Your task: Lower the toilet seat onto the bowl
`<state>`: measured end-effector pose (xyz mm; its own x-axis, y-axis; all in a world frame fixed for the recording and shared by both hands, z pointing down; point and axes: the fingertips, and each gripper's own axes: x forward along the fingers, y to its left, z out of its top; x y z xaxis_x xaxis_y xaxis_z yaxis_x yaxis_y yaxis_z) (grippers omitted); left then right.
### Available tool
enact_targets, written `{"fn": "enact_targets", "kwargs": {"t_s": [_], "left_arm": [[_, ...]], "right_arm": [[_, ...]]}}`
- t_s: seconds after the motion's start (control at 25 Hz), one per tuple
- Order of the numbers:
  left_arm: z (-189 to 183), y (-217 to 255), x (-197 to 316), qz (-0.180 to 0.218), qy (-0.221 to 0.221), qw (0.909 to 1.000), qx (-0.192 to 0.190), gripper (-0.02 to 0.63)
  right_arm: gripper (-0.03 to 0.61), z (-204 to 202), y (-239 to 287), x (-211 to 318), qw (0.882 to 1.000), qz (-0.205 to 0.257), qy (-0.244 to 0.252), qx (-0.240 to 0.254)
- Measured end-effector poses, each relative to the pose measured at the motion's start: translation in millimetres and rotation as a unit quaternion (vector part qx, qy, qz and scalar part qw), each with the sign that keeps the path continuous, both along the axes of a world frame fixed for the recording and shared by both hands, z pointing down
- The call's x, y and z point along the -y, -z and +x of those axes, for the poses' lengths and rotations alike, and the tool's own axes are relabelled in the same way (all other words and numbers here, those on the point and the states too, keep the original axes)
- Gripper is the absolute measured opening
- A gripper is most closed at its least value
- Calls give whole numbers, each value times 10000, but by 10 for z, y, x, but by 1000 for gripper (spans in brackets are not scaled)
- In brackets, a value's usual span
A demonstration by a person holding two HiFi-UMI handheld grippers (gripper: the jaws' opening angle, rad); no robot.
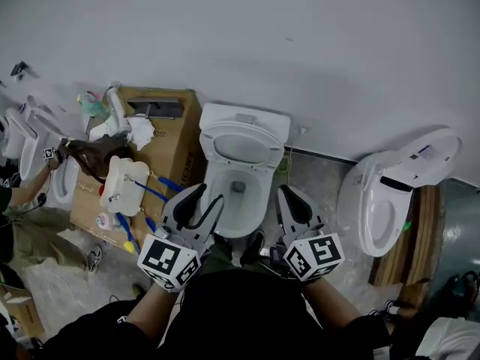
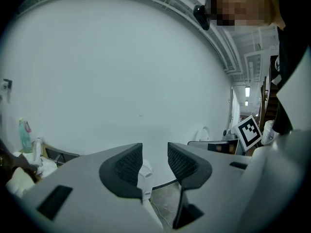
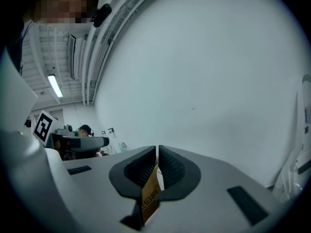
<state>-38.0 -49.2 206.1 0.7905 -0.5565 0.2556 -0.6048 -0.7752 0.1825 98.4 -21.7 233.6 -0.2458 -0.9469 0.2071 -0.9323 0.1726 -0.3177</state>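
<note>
A white wall (image 1: 315, 43) backs a grey concrete floor (image 1: 319, 175) crowded with fixtures: the toilet's bowl (image 1: 259, 201) straight ahead, its toilet seat (image 1: 216, 148) apparently tipped up toward the tank, a cardboard box (image 1: 176, 145) left, a second toilet (image 1: 379, 201) right. The left gripper (image 1: 210, 195) hovers at the bowl's near rim, jaws parted and empty. The right gripper (image 1: 291, 193) is clamped. Only the right gripper view shows a tan slip (image 3: 151, 193) pinched between its pads; the left gripper view alone shows a lit corridor.
</note>
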Motion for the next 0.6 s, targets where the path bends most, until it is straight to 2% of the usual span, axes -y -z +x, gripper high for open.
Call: {"fn": "enact_targets", "kwargs": {"t_s": [0.2,0.4,0.48,0.6], "left_arm": [[-2,-179,442,-49,-403,9989,251,172],[-36,-341,900,-302,-728,9968,130,172],[-48,-411,1066,-260,-832,9960,199,172],[-33,-563,1355,-59,-938,9942,529,172]], "right_arm": [[41,63,-169,311,9988,-278,-265,-307],[41,50,-304,666,9966,-563,-274,-544],[41,-7,-375,814,9951,-657,-170,-718],[43,-34,-507,1041,9904,-787,-163,-1128]]}}
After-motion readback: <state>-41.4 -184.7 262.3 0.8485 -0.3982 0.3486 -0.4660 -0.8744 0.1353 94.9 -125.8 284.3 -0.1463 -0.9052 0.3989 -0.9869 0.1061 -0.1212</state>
